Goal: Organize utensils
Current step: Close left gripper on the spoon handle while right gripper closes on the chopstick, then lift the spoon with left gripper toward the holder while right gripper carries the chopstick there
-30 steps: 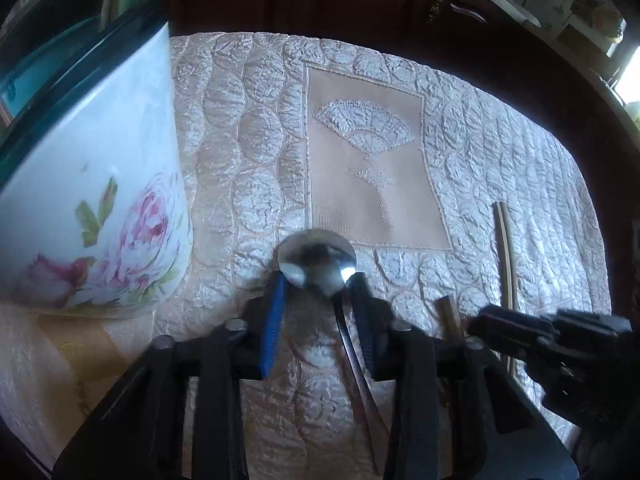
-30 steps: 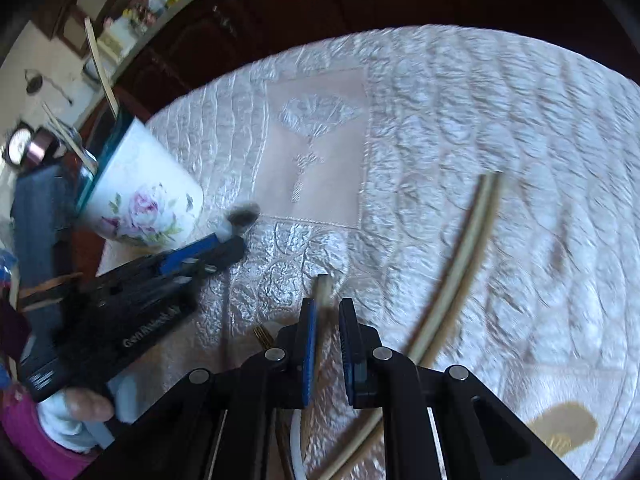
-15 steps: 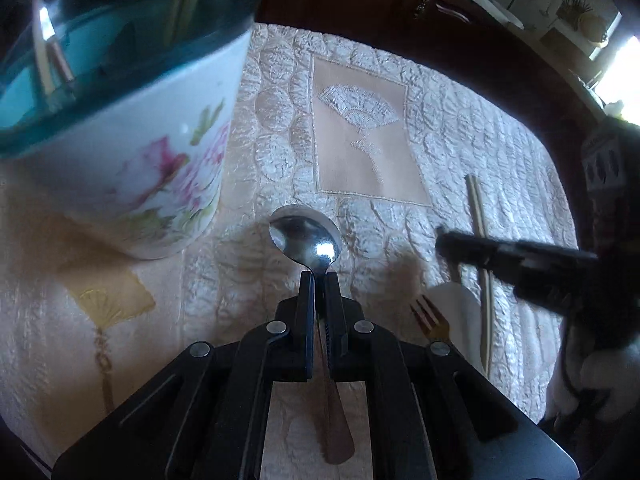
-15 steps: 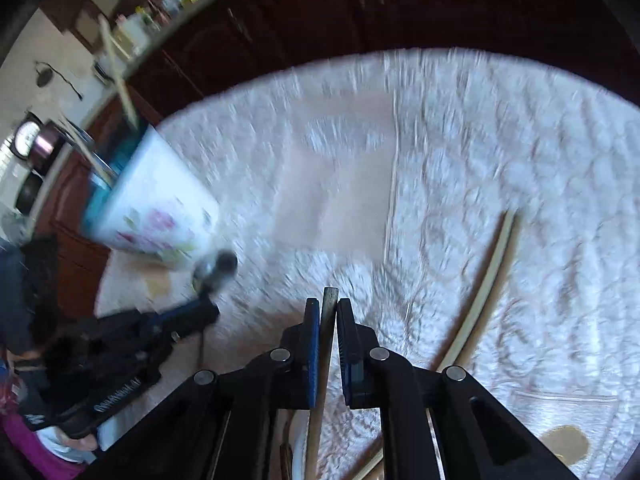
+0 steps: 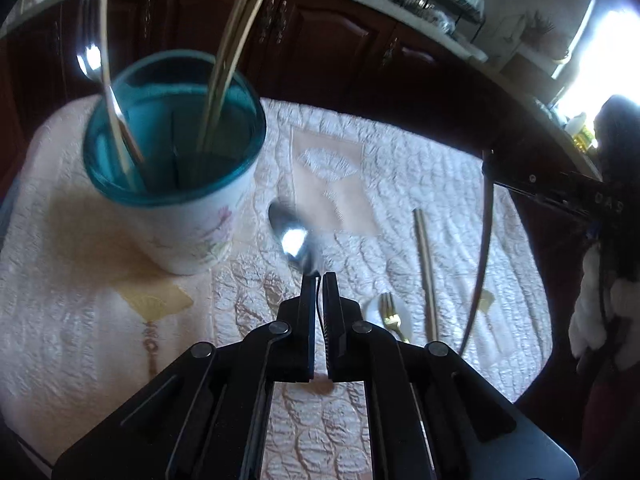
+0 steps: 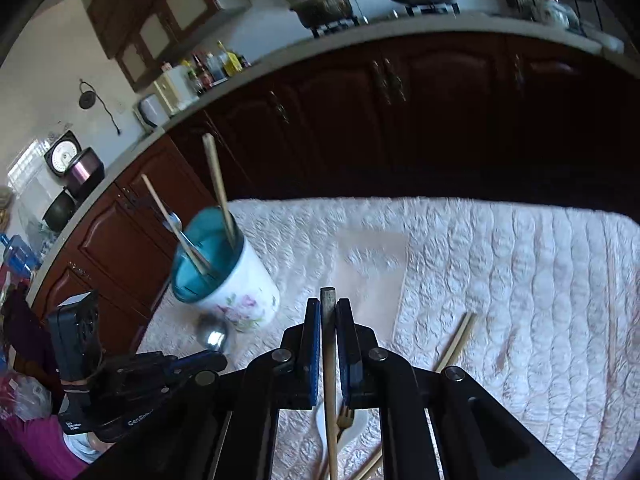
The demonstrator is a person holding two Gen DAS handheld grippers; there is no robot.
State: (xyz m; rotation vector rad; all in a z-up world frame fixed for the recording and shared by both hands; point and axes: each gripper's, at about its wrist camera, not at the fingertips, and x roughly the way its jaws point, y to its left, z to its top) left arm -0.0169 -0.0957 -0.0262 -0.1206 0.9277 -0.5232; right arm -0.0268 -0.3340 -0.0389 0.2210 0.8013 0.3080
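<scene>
My left gripper (image 5: 319, 279) is shut on the neck of a steel spoon (image 5: 292, 236), held above the cloth just right of the floral cup (image 5: 200, 224). The cup has a teal inside and holds chopsticks (image 5: 228, 52) and another spoon (image 5: 90, 60). My right gripper (image 6: 329, 308) is shut on a single chopstick (image 6: 329, 344), raised over the table's middle. The right wrist view also shows the left gripper (image 6: 218, 356) with the spoon (image 6: 214, 334) close to the cup (image 6: 240, 292). In the left wrist view the right gripper (image 5: 486, 160) carries its chopstick (image 5: 482, 240) hanging down.
A gold fork (image 5: 390, 316) lies on a white spoon (image 5: 374, 308) near the front, with a pair of chopsticks (image 5: 424, 272) to their right. A white quilted cloth (image 5: 400, 184) covers the table. Dark cabinets (image 6: 400, 120) stand behind its far edge.
The left jaws closed on the spoon and carried it up beside the cup's rim. The right gripper rose with its chopstick off the cloth.
</scene>
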